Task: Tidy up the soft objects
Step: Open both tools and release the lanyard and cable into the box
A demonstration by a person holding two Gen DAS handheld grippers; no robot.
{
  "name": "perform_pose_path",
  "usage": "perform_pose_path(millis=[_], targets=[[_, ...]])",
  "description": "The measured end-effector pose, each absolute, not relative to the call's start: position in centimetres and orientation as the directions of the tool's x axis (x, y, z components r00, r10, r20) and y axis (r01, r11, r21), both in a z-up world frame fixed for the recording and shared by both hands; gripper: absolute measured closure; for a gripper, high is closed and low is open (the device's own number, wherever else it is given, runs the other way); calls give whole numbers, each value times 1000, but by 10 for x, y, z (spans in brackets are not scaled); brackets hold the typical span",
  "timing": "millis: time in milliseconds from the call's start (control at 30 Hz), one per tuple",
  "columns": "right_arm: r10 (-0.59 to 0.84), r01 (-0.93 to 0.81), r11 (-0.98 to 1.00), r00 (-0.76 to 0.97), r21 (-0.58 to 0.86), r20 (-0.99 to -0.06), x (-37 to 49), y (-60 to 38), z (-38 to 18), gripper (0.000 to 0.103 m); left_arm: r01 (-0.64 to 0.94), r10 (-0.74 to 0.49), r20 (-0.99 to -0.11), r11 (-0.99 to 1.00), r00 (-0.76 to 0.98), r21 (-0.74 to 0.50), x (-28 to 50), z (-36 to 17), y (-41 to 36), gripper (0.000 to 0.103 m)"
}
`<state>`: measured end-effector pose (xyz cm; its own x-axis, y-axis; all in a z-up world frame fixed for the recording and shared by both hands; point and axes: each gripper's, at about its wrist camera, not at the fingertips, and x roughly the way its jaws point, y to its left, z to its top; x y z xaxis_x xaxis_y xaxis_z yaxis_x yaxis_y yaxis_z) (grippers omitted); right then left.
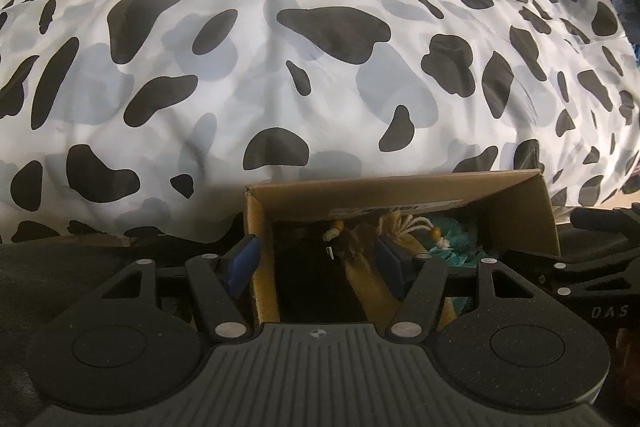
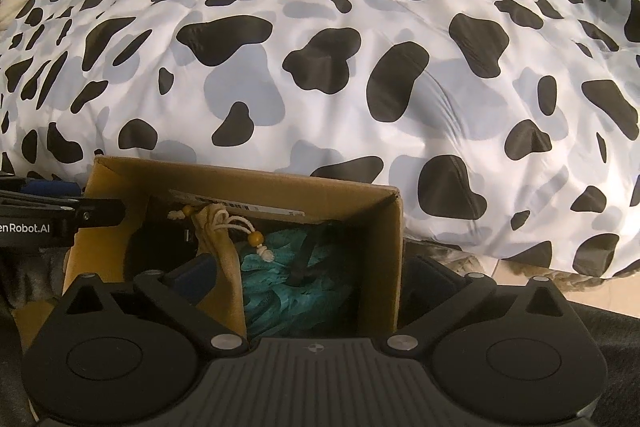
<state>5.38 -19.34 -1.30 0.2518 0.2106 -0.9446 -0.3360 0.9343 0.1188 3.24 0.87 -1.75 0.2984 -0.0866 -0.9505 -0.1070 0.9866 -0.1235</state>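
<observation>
1. Left wrist view: cardboard box (image 1: pixel 400 195) sits at the near edge of the bed's cow-print duvet (image 1: pixel 320 67). The left gripper (image 1: pixel 320 263) is spread wide, straddling the box's left wall, one finger outside, one inside beside the tan drawstring pouch (image 1: pixel 360 267), grasping nothing.

2. Right wrist view: inside the box, the pouch (image 2: pixel 216 239) lies against teal fabric (image 2: pixel 280 291), likely collected there. The right gripper (image 2: pixel 320 279) gapes across the box's right wall, empty.
</observation>
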Motion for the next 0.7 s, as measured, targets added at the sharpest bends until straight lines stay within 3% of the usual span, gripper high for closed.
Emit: perform_pose_path(millis=[700], targets=[[212,-328,939,310,105,-927,57,-194,-5,0,-122,-33,-936,989,350,-80,34,-10,9,41]])
